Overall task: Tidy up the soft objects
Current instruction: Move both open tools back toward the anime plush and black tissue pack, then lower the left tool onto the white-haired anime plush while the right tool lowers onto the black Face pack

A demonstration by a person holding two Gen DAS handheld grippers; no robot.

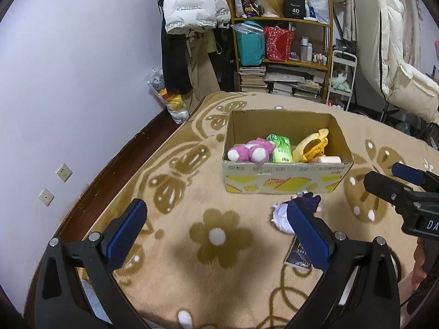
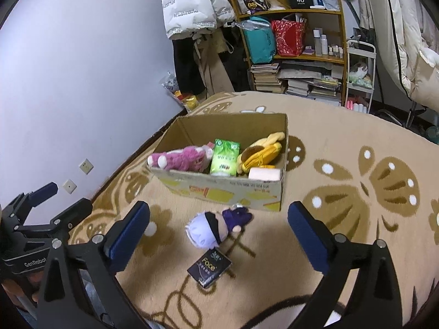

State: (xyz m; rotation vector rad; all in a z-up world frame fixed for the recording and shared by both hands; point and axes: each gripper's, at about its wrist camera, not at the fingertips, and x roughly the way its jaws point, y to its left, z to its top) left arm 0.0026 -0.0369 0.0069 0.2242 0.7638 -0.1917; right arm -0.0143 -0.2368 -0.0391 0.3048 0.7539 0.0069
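The small white-haired plush doll (image 2: 212,229) lies on the blanket (image 2: 343,246) just near of the cardboard box (image 2: 219,189), dead ahead between the spread, empty right gripper (image 2: 218,226), long axis running left-near to right-far, while the left gripper (image 1: 216,227) gapes empty too, doll off to its right.

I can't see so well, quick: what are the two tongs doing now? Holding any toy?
Left tongs: open, holding nothing.
Right tongs: open wide, holding nothing; the little doll lies on the blanket between them, untouched.
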